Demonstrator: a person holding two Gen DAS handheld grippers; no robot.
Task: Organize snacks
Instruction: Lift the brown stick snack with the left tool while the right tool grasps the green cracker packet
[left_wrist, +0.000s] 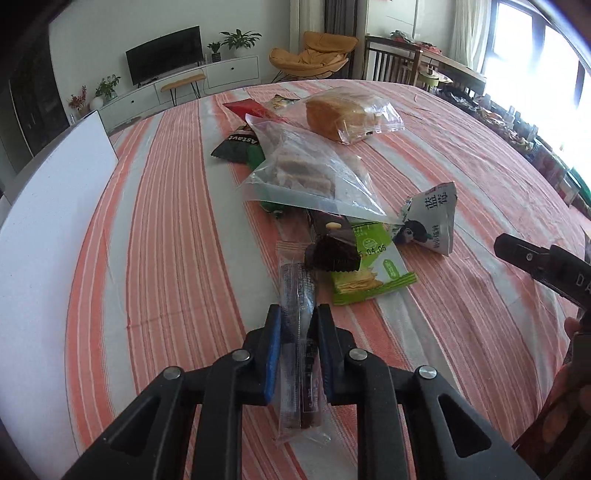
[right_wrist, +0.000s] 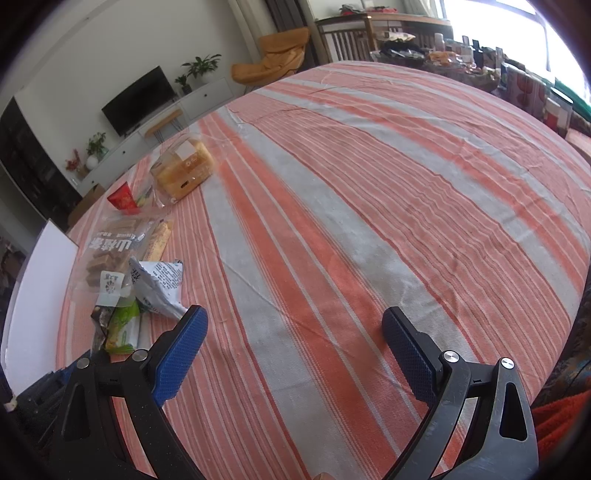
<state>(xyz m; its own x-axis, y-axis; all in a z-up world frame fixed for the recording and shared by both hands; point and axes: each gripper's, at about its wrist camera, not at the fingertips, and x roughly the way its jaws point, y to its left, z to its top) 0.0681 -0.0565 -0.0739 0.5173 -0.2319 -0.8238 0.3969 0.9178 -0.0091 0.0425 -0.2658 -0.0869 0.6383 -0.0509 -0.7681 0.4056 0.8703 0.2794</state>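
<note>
The surface (left_wrist: 166, 229), draped in an orange-and-grey striped cloth, carries a bagged bread loaf (left_wrist: 347, 112), a green cracker packet (left_wrist: 369, 269) and a white board (left_wrist: 48, 221).

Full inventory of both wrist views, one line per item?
Snack stick: 1, dark in clear wrapper, between left gripper's pads.
Green cracker packet: 1, green, just ahead of stick.
Dark chocolate wrapper: 1, brown, atop green packet.
Blueberry pouch: 1, white, right of pile.
Clear bag of bars: 1, brown contents, pile centre.
Bread loaf: 1, golden, bagged, far side.
Red packet: 1, far left of pile.
White board: 1, left edge.
Striped tablecloth: 1, orange-grey.
Left gripper: shut on stick.
Right gripper: open, empty.
</note>
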